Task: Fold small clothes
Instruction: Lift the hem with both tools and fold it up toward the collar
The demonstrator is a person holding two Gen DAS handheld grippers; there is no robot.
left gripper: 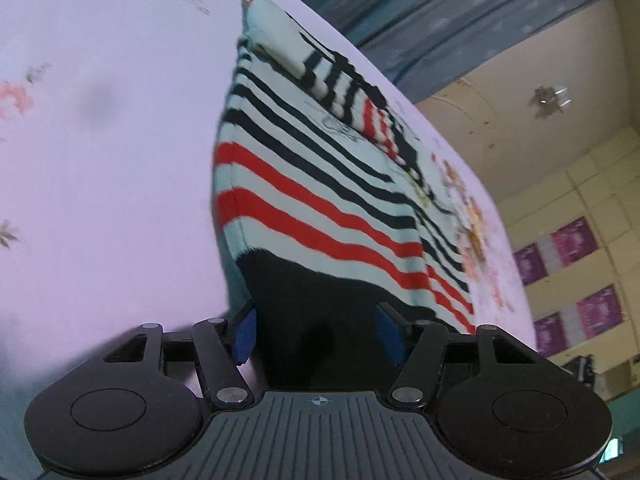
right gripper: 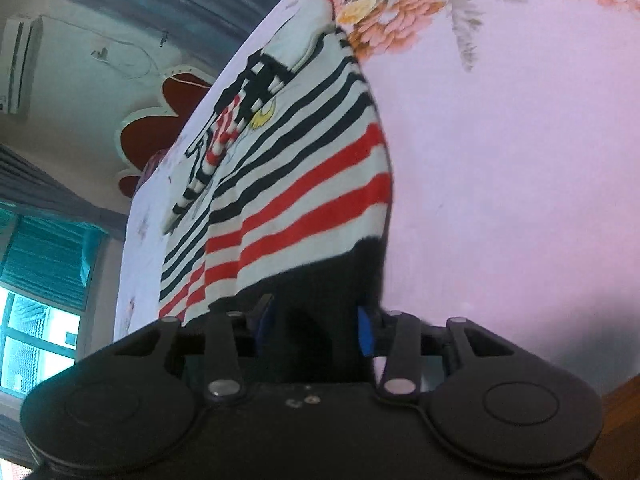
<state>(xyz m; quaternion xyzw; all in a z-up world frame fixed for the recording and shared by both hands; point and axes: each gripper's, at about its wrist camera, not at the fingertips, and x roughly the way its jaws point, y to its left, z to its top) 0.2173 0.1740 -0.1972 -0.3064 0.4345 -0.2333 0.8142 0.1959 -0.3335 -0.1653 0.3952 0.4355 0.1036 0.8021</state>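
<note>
Toward twelve o'clock, the knit striped shirt [left gripper: 320, 184] is lying on the pink sheet [left gripper: 100, 160]; left gripper [left gripper: 316, 332] and right gripper [right gripper: 316, 328] are each pinching its black hem.

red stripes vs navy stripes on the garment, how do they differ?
On the striped garment, the red stripes are wider and sit next to the dark hem band held by the left gripper and right gripper. The navy stripes are thinner and lie farther up, toward the collar. Both run across on a white ground.
</note>
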